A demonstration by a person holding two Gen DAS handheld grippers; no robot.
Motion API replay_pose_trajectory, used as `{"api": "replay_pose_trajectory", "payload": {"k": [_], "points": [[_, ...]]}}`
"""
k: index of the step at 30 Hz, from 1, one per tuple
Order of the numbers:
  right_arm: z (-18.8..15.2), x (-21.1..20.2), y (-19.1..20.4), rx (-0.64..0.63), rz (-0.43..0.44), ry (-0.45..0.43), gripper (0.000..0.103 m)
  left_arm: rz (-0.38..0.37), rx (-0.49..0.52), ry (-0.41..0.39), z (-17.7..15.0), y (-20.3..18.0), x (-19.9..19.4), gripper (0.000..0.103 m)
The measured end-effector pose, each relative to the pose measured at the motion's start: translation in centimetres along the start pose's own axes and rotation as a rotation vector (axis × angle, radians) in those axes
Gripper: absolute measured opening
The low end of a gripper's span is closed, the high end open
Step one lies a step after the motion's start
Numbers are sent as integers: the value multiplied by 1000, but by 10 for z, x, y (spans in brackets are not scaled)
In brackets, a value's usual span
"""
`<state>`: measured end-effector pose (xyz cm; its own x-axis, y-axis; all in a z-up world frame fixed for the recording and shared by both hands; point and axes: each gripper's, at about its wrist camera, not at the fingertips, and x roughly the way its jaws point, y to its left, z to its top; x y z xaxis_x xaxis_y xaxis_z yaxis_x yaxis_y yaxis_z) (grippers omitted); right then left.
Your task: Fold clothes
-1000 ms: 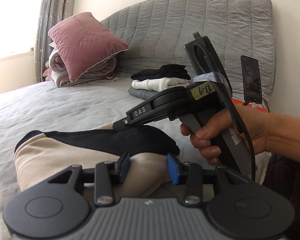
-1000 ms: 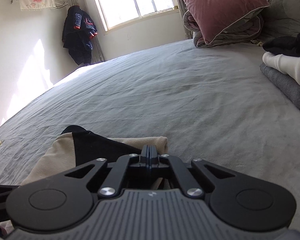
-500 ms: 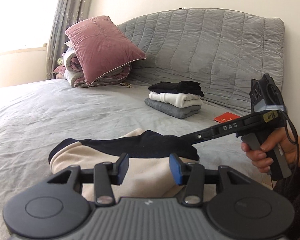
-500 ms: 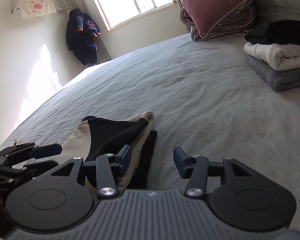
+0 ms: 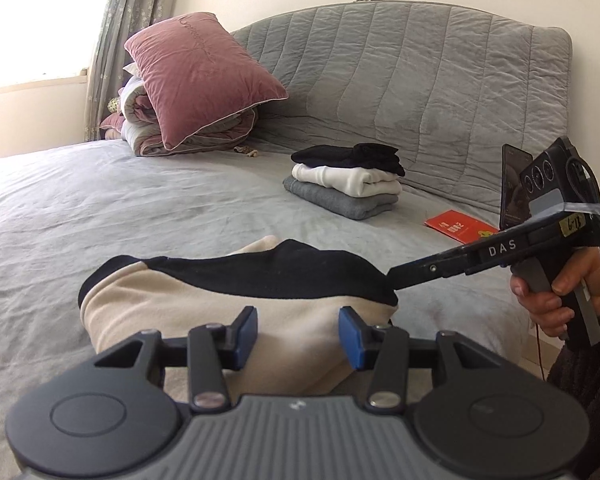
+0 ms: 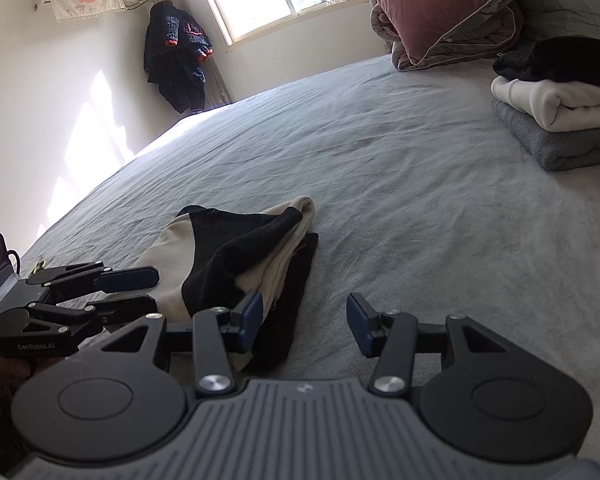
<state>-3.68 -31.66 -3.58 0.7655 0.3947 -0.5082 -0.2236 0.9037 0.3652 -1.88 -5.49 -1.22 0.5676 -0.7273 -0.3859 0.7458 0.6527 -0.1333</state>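
Let go within the last second: right gripper (image 6: 304,322), a second ago pinched shut over the cream-and-black garment (image 5: 236,300), now spread wide and drawn back off the cloth's near right corner. Left gripper (image 5: 297,332) also released, blue pads apart, hovering just over the garment's near side. Likely the close of a fold, both tools free of the cloth; whether another fold is due, hard to say from this.

Garment resting as a compact, doubled-over bundle near the foot edge of the bed (image 5: 140,208), well apart from the headboard. Soft fleece-like knit, cream body with a black panel draped across the top; rounded bulging folds, one loose black flap and a rough cream edge trailing at the right side. Grey bedsheet matte and lightly creased. Near the headboard, a tidy stack of folded clothes (image 5: 346,184): black over white over grey. Plush pink pillow (image 5: 200,76) leaning on a rolled quilt at the far left corner.
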Motion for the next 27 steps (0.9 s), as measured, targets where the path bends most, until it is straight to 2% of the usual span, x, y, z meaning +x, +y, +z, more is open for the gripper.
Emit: {"api": "replay_pose_trajectory", "payload": {"k": [1, 3, 5, 7, 11, 13, 17, 21, 27], "points": [[2, 0, 0, 6, 3, -6, 52, 8, -19, -14, 4, 4, -3, 54], [3, 0, -2, 25, 15, -9, 52, 30, -68, -22, 8, 14, -6, 72], [4, 2, -1, 28, 16, -6, 54, 51, -127, -10, 10, 27, -8, 82], [4, 4, 0, 32, 17, -3, 62, 73, -181, 24, 10, 37, -6, 88], [4, 7, 2, 38, 18, 3, 65, 129, -237, 78, 8, 49, -1, 98], [4, 9, 3, 42, 19, 6, 68, 151, -266, 118, 6, 54, 2, 99], [5, 15, 0, 109, 27, 8, 75, 169, -392, 232, 2, 70, 8, 102], [7, 23, -16, 302, 101, 28, 78, 137, -569, 325, -6, 89, 11, 102], [7, 34, -36, 558, 210, 52, 78, 82, -719, 311, -19, 107, 6, 102]]}}
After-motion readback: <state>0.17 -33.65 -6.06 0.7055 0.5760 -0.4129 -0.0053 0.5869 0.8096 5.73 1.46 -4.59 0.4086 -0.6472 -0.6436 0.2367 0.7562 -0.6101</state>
